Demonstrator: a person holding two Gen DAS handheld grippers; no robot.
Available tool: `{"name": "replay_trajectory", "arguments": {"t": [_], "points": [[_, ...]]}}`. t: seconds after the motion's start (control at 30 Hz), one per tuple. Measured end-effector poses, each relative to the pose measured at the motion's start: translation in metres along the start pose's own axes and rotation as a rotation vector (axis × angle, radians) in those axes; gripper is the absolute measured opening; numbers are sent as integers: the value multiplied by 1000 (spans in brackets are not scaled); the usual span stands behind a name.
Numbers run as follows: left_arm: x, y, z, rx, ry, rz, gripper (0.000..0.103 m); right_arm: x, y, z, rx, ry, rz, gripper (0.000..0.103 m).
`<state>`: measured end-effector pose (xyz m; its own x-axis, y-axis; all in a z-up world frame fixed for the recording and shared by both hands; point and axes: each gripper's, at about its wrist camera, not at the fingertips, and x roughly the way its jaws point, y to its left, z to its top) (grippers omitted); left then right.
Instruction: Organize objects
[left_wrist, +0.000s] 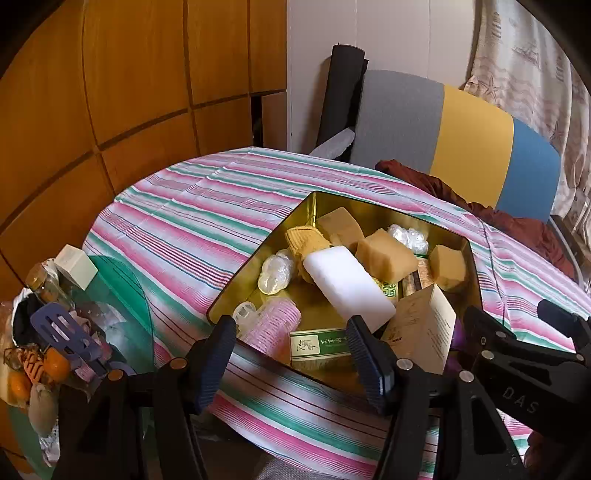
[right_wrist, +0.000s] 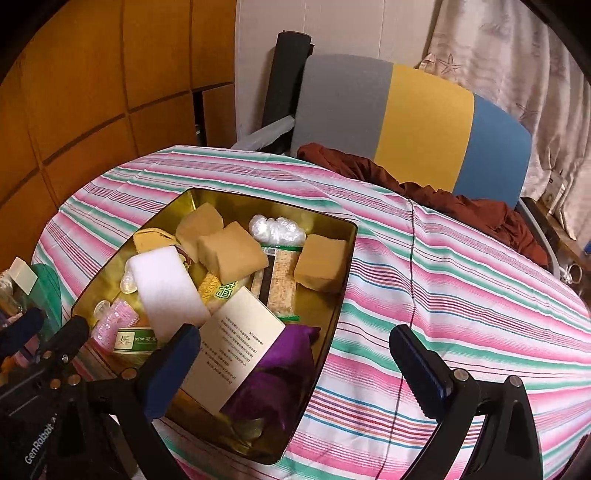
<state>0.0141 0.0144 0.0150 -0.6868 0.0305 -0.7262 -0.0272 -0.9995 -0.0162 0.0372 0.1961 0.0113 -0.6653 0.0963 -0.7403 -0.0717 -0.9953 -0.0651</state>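
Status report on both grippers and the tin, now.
Left gripper open, empty, at tin's near rim. Right gripper open, empty. Gold tin full: sponges, white block, card. Nothing blocking.

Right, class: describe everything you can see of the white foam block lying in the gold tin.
The white foam block is a plain rectangular slab with rounded edges, matte and spongy-looking, unmarked. It lies tilted on top of the clutter in the gold tin, one end resting against a tan sponge, the other over a green-labelled box and next to a pink hair roller. A beige card box is at its near corner. Neither tool touches it.
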Motion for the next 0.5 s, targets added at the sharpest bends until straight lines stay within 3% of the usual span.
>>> {"name": "replay_trajectory", "arguments": {"t": [0.33,0.5], "points": [[0,4,-1,-31,20,-34,63,0,-4,0,23,6,-19,103],[0,3,-2,-34,29,-9,63,1,-3,0,15,4,-30,103]]}}
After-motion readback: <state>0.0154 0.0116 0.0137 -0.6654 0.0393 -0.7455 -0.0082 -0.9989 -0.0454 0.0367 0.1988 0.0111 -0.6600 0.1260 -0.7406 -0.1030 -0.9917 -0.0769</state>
